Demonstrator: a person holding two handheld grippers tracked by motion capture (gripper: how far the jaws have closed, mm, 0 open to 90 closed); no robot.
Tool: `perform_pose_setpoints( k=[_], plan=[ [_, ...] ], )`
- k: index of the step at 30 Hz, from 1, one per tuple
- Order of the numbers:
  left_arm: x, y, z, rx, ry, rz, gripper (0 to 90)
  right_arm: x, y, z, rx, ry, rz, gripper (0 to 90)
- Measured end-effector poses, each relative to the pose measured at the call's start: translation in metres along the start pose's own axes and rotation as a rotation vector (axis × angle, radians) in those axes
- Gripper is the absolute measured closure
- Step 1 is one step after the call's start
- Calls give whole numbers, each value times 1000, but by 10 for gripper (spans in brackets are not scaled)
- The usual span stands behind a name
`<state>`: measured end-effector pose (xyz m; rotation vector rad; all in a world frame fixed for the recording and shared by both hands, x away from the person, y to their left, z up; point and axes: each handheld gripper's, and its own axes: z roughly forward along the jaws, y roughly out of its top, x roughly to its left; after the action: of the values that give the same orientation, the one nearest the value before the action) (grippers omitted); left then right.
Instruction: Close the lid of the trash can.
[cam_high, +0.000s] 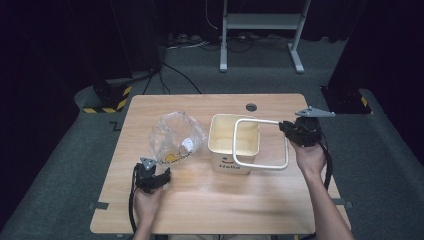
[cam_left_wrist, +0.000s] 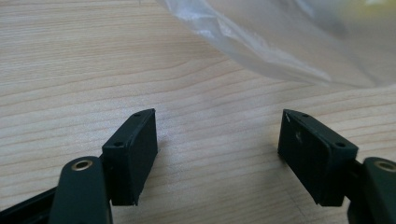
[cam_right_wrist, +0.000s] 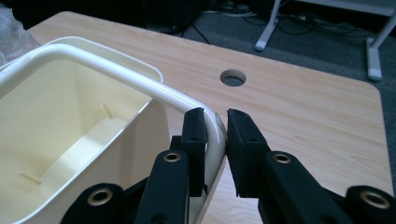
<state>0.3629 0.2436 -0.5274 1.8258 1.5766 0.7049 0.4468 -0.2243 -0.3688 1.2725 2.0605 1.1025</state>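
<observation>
A cream bin (cam_high: 220, 150) with "Hello" printed on its front stands open at the table's middle. A white rounded-rectangle frame (cam_high: 260, 121) hangs tilted over the bin's right half and juts past it to the right. My right gripper (cam_high: 286, 127) is shut on that frame's far right corner. The right gripper view has the frame (cam_right_wrist: 116, 70) running between my right gripper's (cam_right_wrist: 215, 116) pads, above the bin's hollow (cam_right_wrist: 70, 140). A crumpled clear plastic bag (cam_high: 175, 132) lies left of the bin. My left gripper (cam_high: 165, 175) stands open just before the bag (cam_left_wrist: 289, 37), its jaws (cam_left_wrist: 217, 140) holding nothing.
The wooden table (cam_high: 220, 205) has a round cable hole (cam_high: 251, 107) behind the bin, also in the right gripper view (cam_right_wrist: 233, 77). Bare wood lies along the front. A white stand (cam_high: 260, 22) and cables sit on the floor beyond the table.
</observation>
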Motion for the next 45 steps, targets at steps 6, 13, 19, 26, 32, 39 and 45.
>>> perform_pose_setpoints(
  k=[6, 13, 19, 26, 32, 39, 45],
  plan=[
    [0, 0, 0, 0, -1, 1, 282, 5, 3, 6, 5, 8, -4, 779],
    [0, 0, 0, 1, -1, 2, 282, 9, 7, 11, 32, 11, -13, 779],
    [0, 0, 0, 1, -1, 2, 281, 11, 11, 13, 15, 31, -3, 780],
    [0, 0, 0, 1, -1, 2, 281, 17, 19, 20, 19, 54, -2, 780],
    [0, 0, 0, 1, -1, 2, 281, 20, 23, 26, 21, 53, 3, 780],
    [0, 0, 0, 1, -2, 2, 281, 23, 28, 31, 24, 49, 5, 780],
    [0, 0, 0, 1, -1, 2, 281, 25, 29, 35, 22, 66, 21, 779]
  ],
)
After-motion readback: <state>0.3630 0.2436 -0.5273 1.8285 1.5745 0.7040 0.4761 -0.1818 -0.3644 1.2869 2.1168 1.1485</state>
